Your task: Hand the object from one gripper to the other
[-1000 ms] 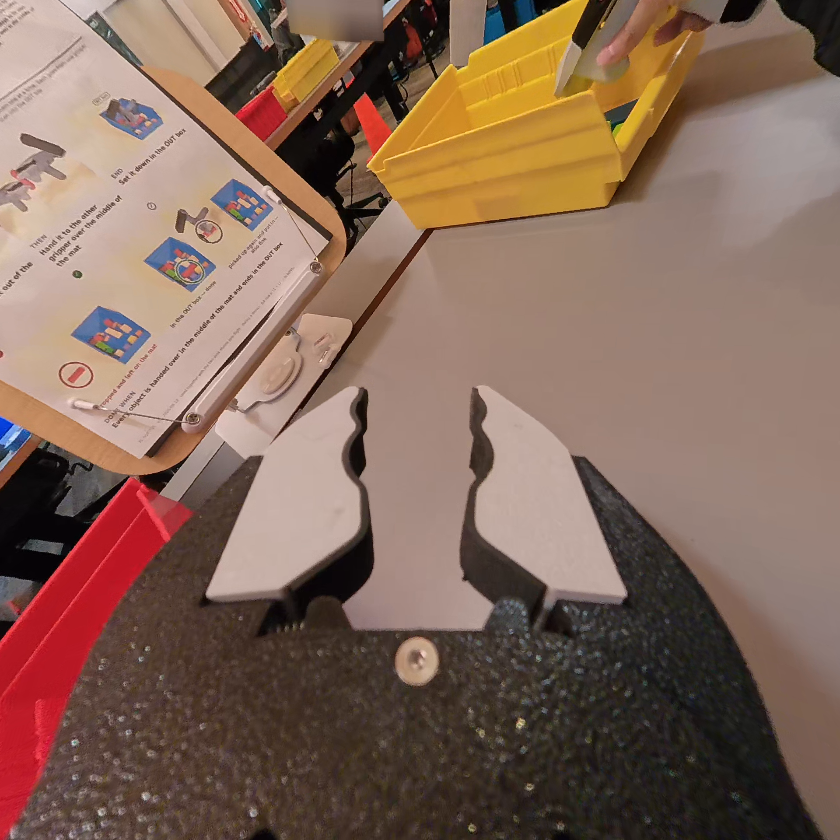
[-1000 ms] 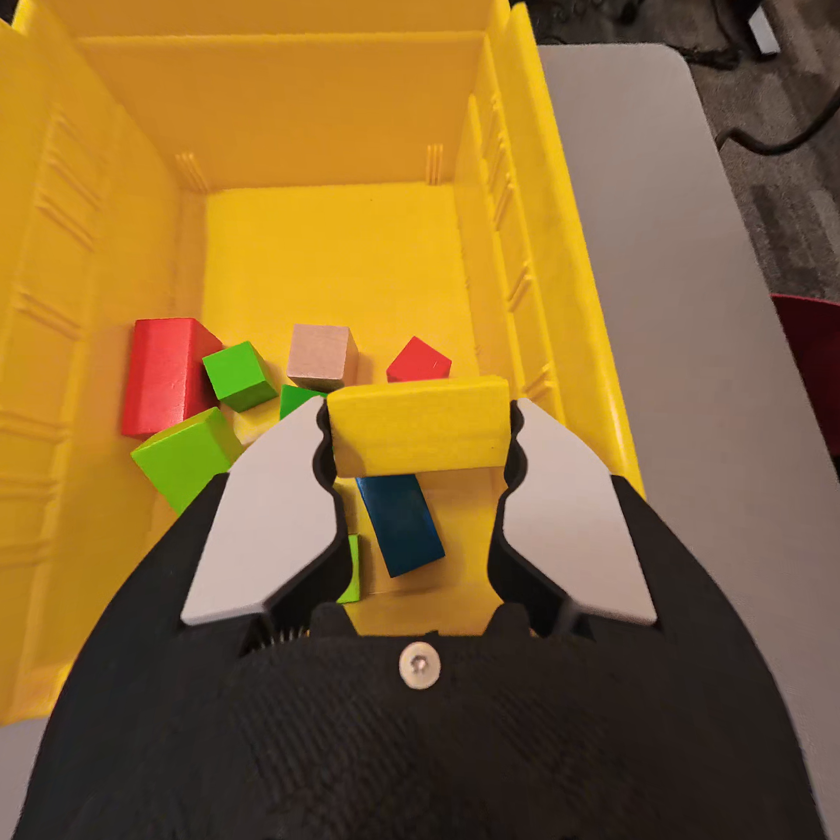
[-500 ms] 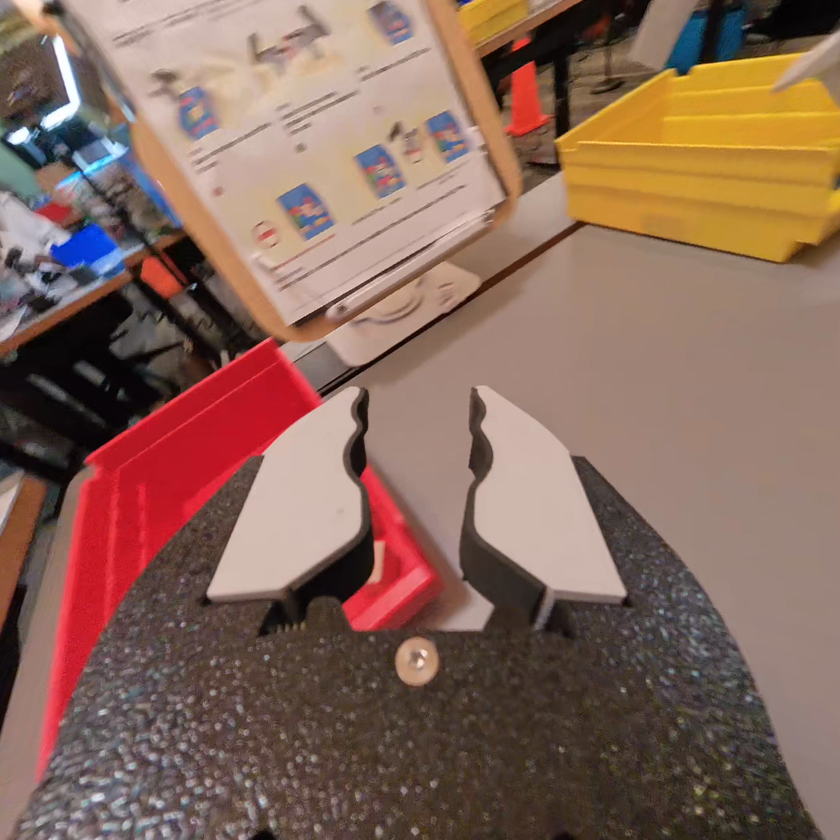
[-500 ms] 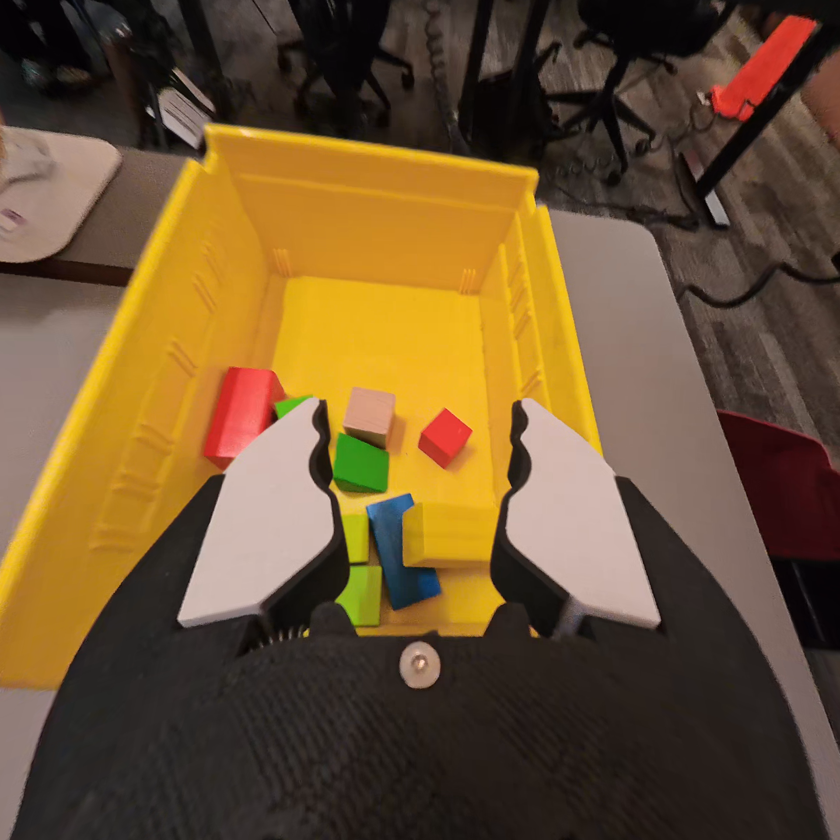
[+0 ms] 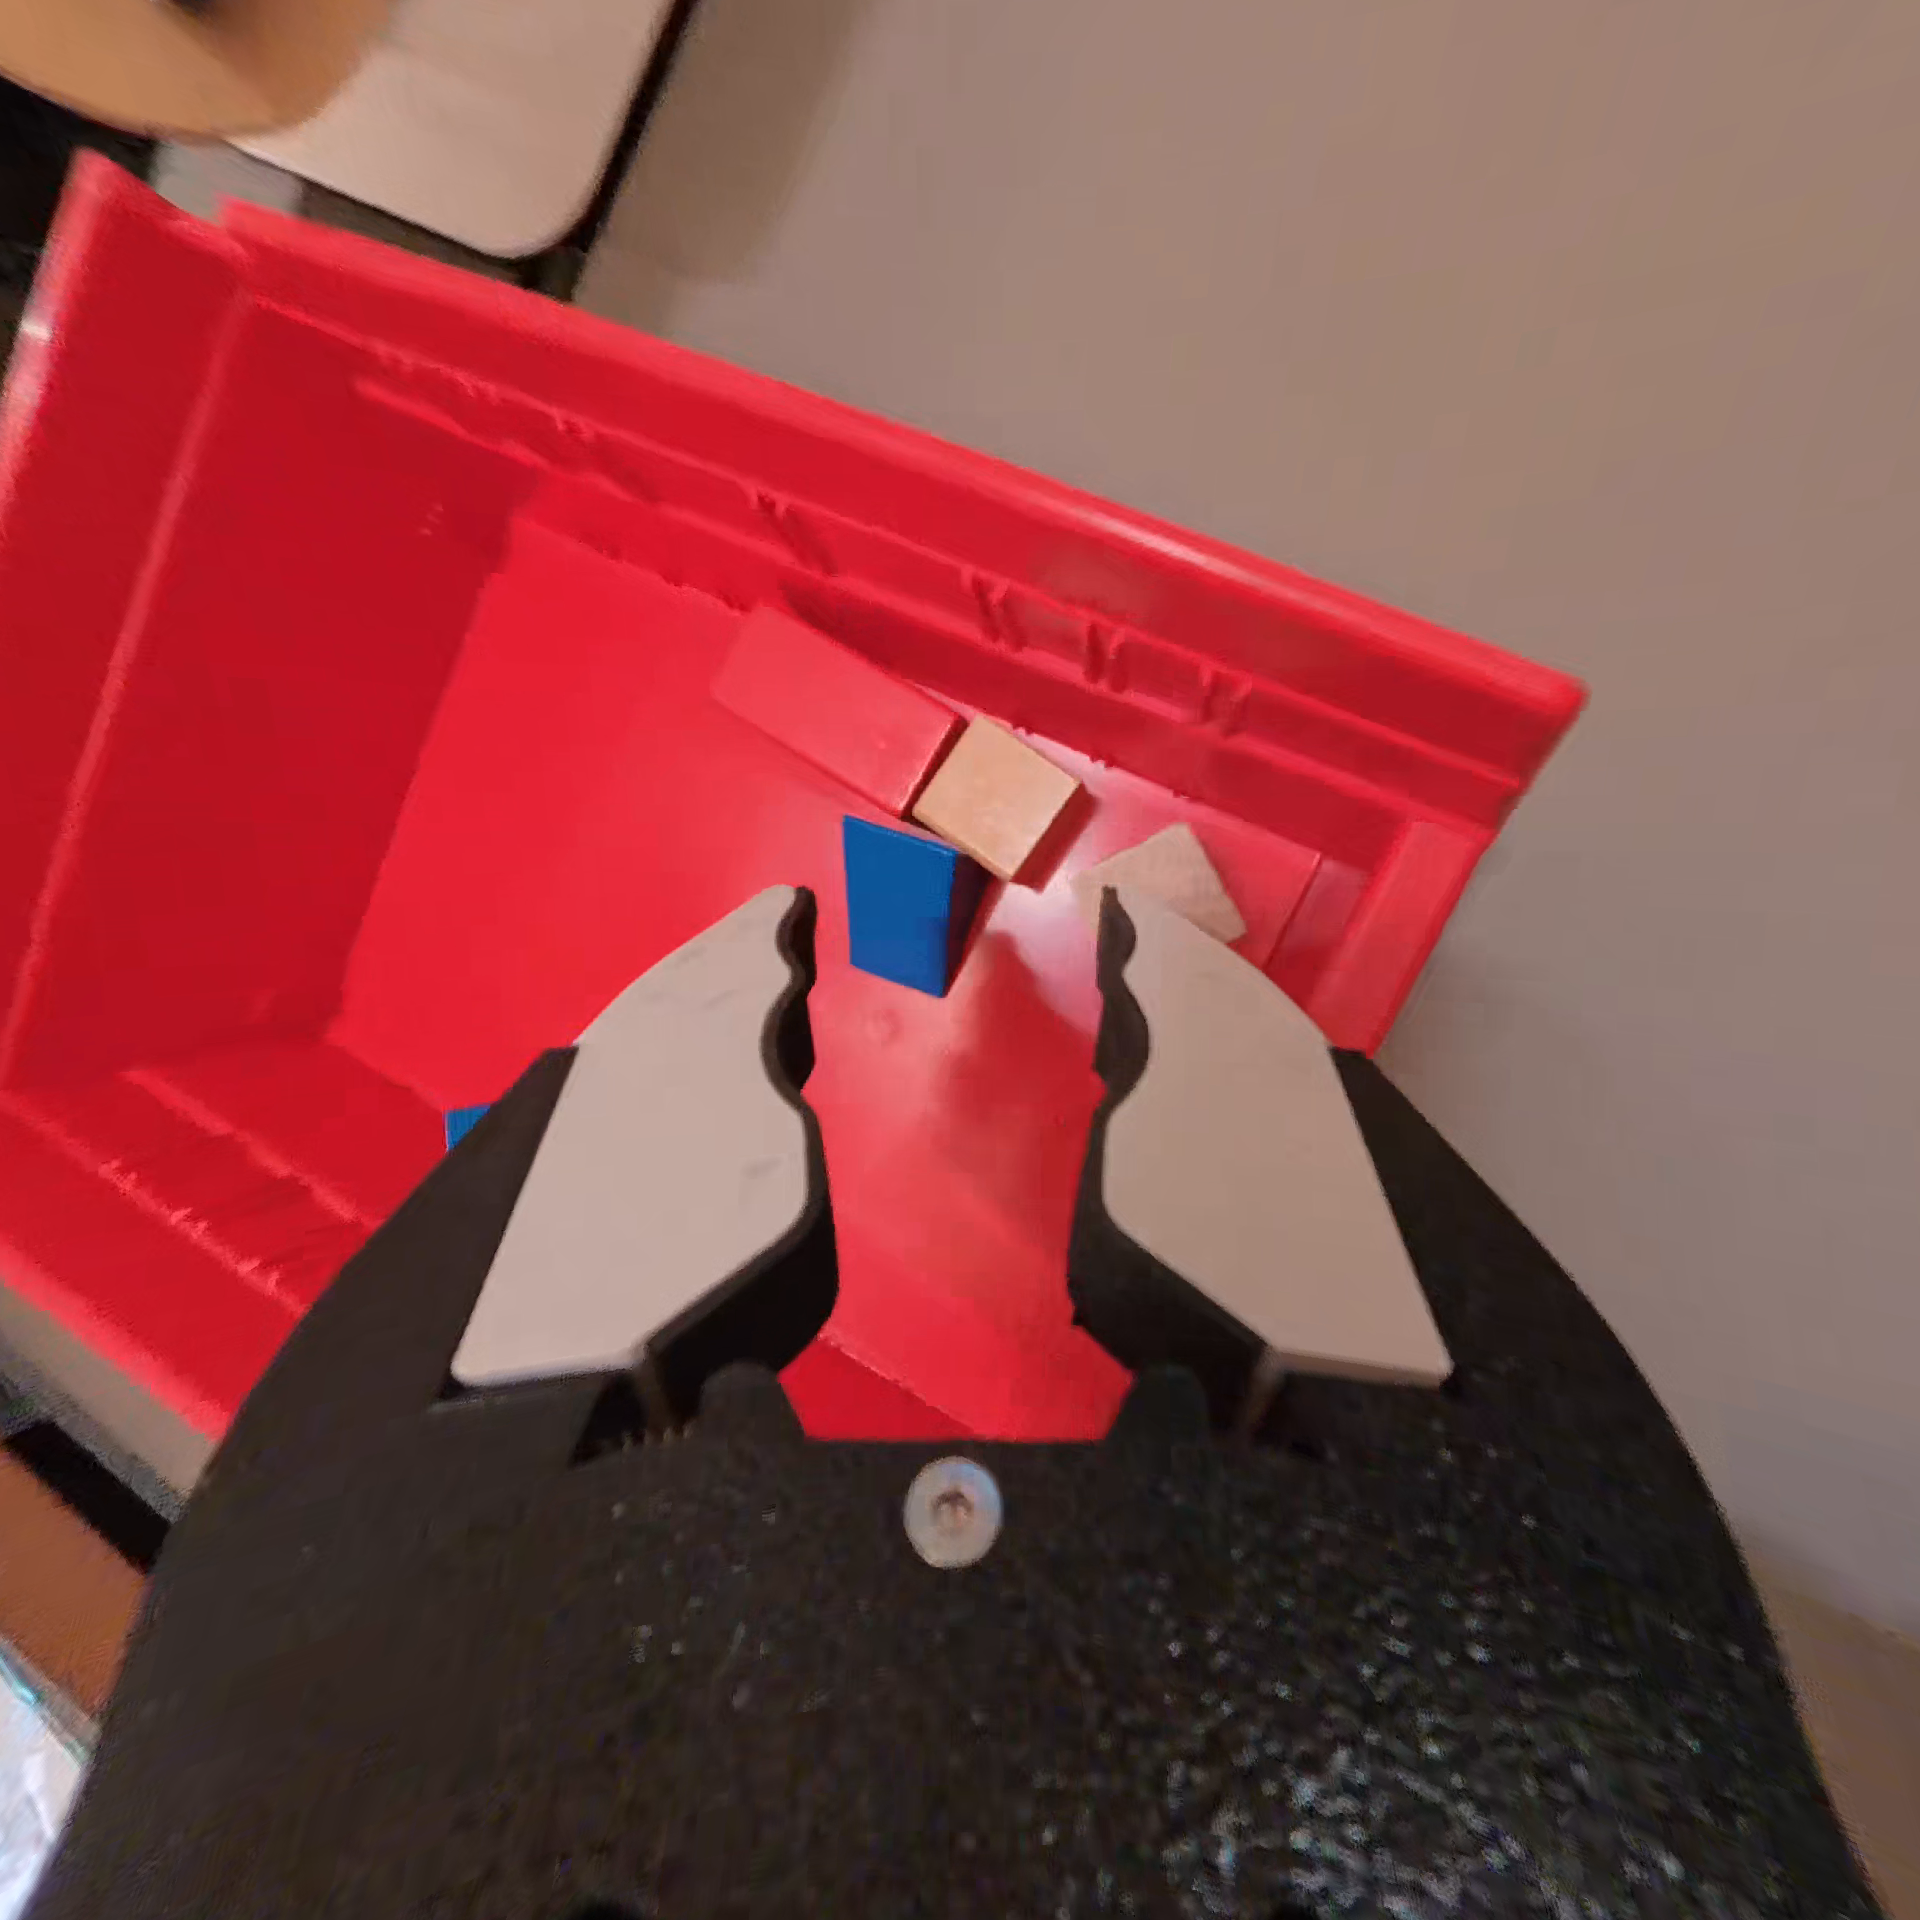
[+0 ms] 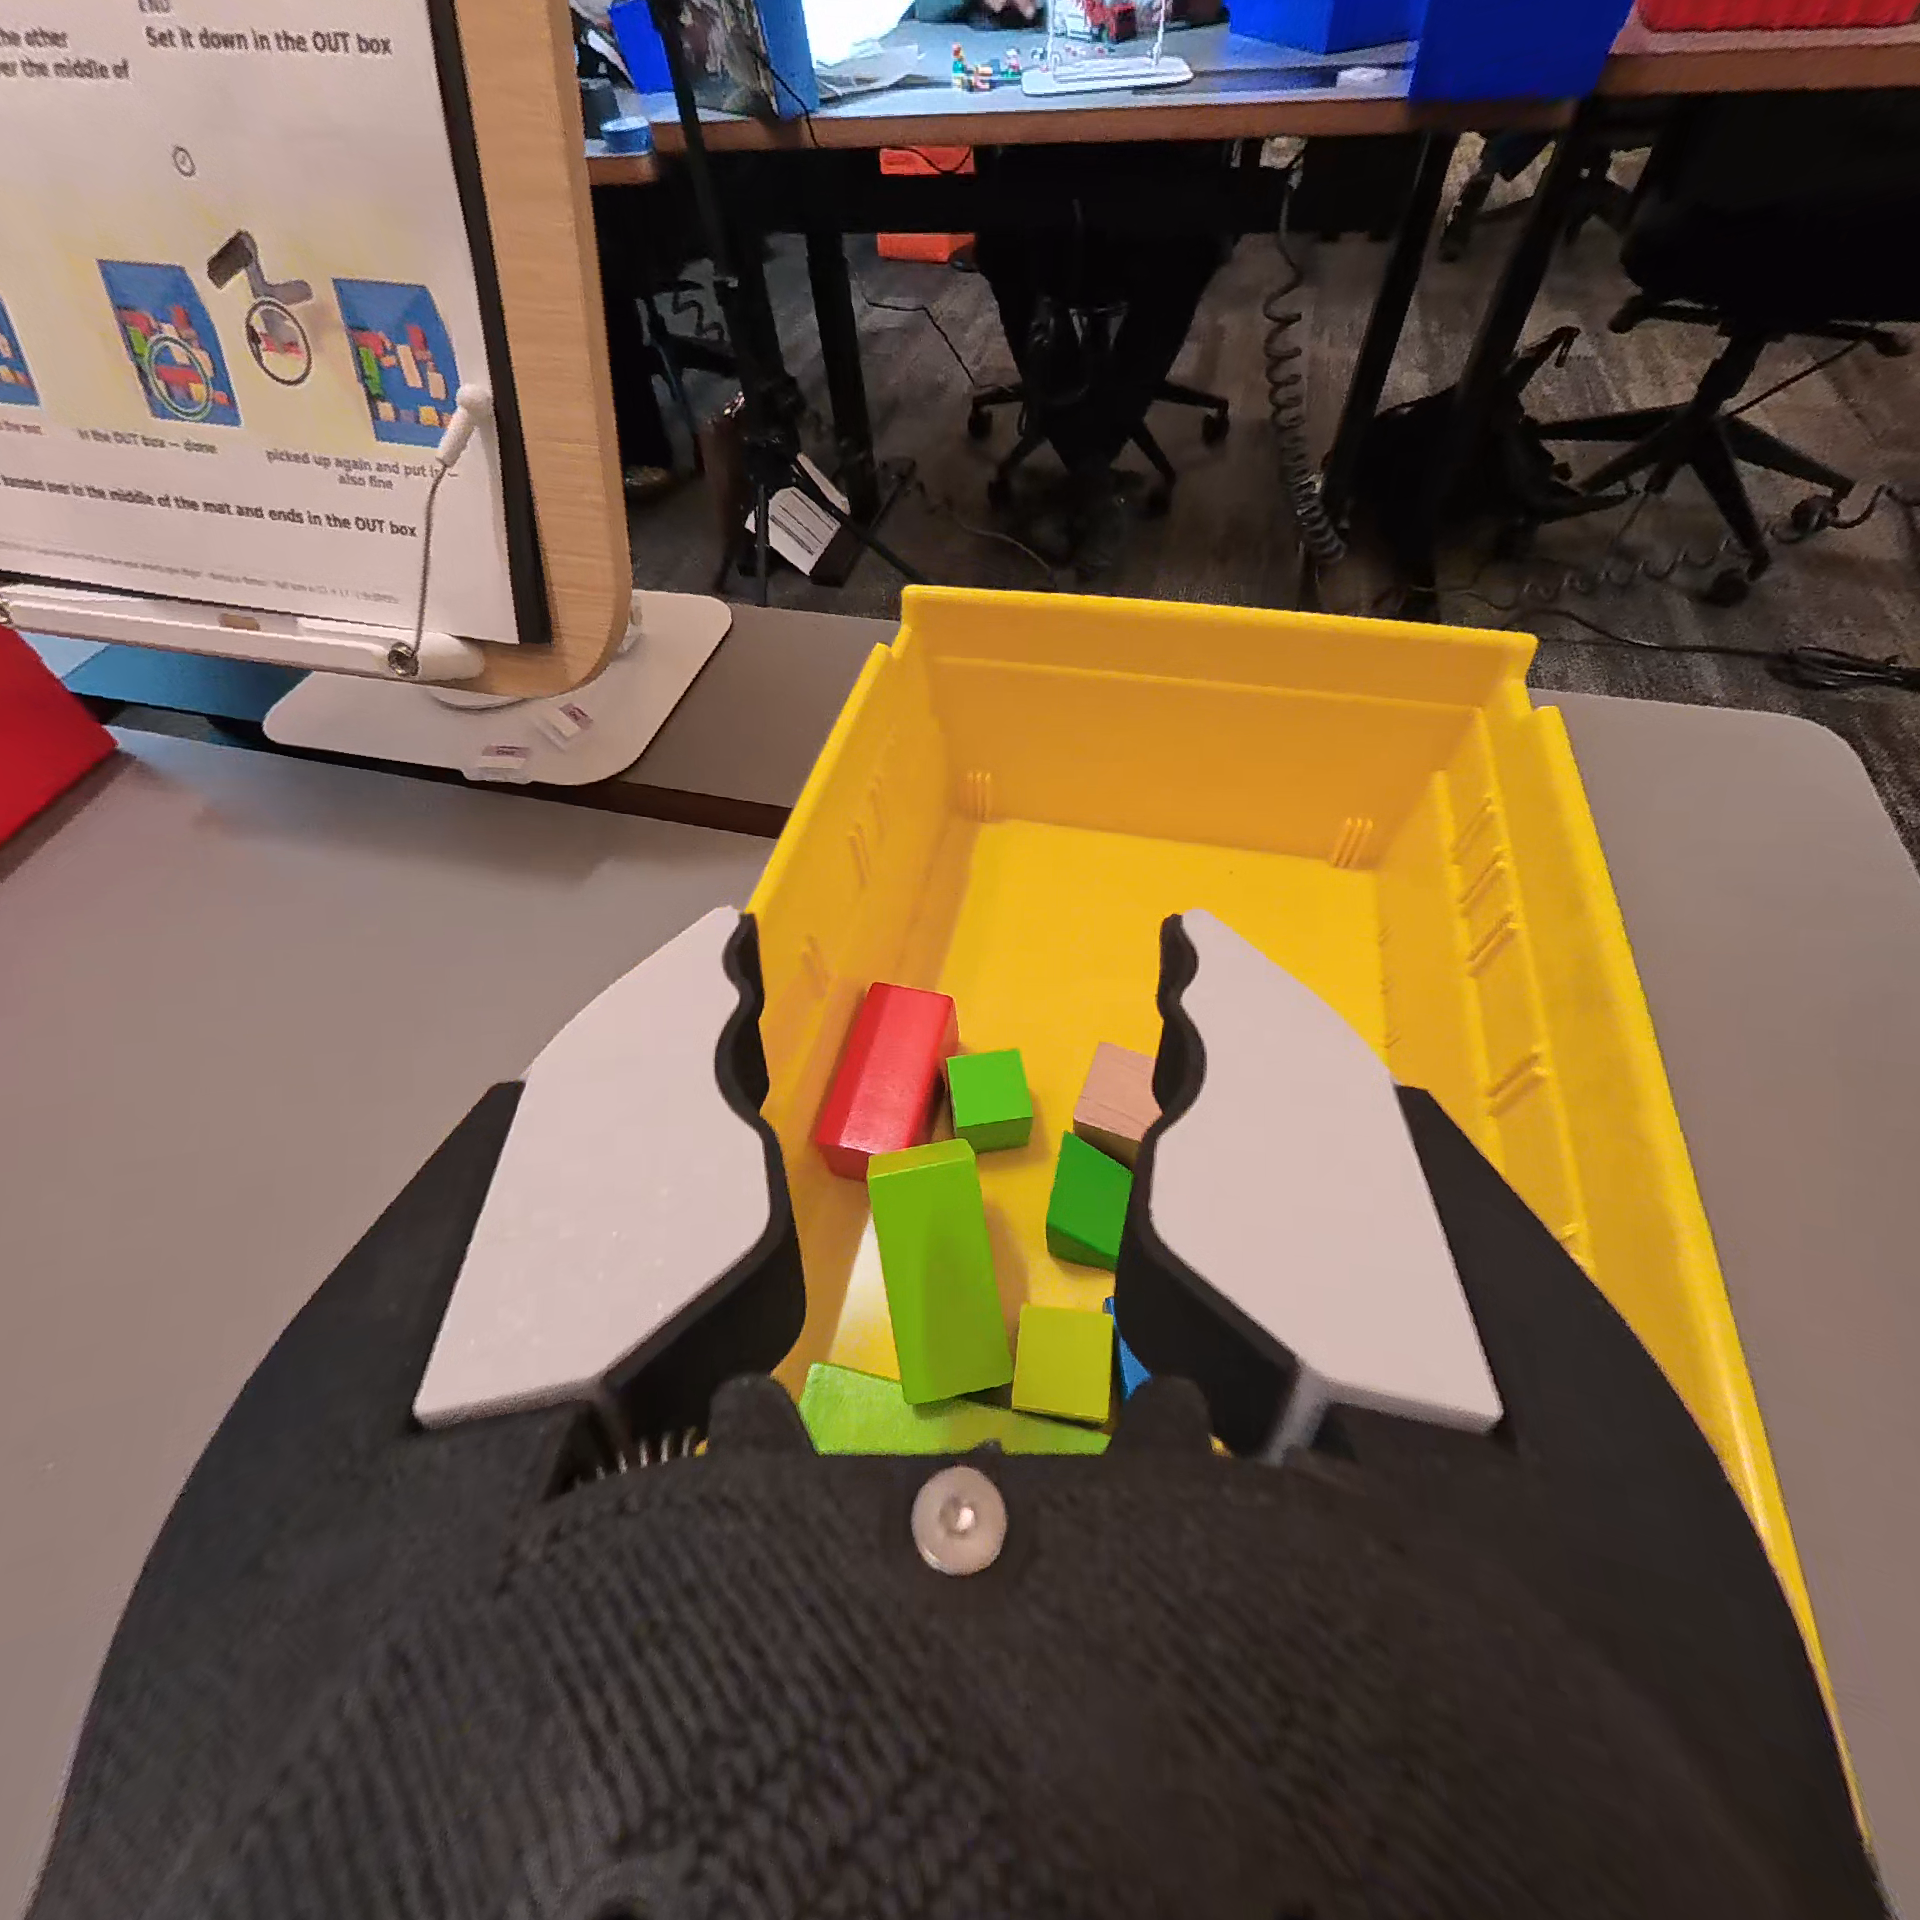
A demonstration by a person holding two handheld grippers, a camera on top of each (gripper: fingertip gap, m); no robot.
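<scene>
Right gripper (image 6: 956, 925) open, empty; yellow block released into yellow bin (image 6: 1216, 644) | left gripper (image 5: 948, 904) open, now over red bin (image 5: 312, 623) near blue block (image 5: 899, 904) | next pick pending

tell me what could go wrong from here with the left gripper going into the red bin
1. The blue block stands on end, touching the tan block and beside the red block; the open left gripper could topple it or catch a neighbour.
2. These blocks lie near the red bin wall, so a finger may hit it.
3. The right gripper, open with nothing held, hangs over the yellow bin, away from any handover.
</scene>
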